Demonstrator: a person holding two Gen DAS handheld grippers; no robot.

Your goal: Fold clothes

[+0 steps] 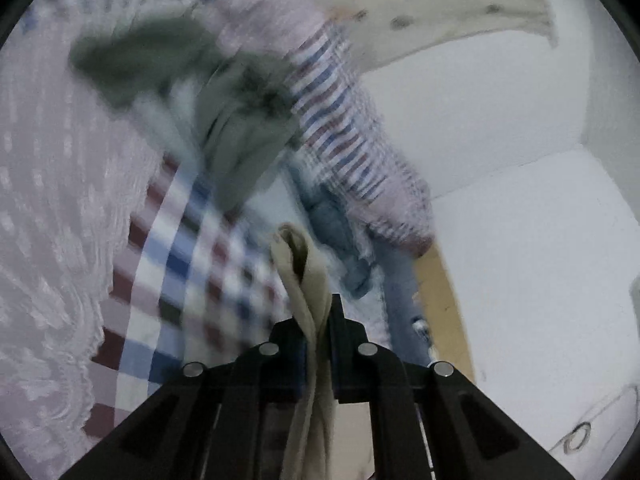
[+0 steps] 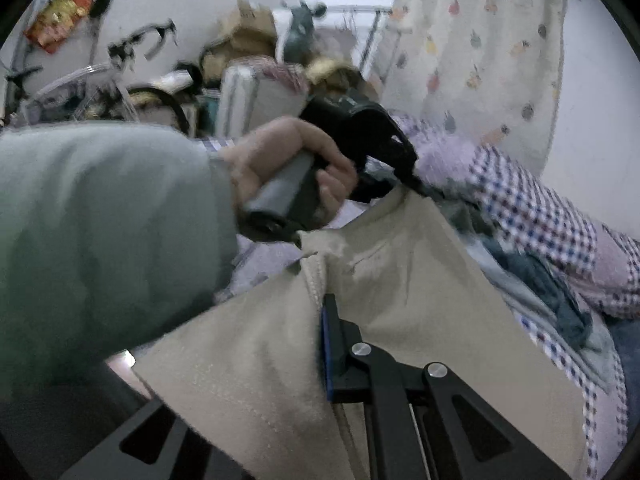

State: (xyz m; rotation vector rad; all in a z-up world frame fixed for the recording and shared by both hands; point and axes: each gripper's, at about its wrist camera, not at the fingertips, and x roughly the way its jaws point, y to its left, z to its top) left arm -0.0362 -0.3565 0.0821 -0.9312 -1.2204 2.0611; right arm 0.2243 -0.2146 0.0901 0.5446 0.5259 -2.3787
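A beige garment hangs stretched in the air between both grippers. In the left wrist view my left gripper is shut on a bunched beige edge that sticks out past its fingers. In the right wrist view my right gripper is shut on the cloth's near edge; the fabric covers its left finger. The other gripper, held by a hand in a green sleeve, pinches the far corner of the cloth.
A pile of other clothes lies on the bed: a green piece, a blue denim piece and a checked cover. A lace sheet, a patterned curtain, boxes and a bicycle stand around.
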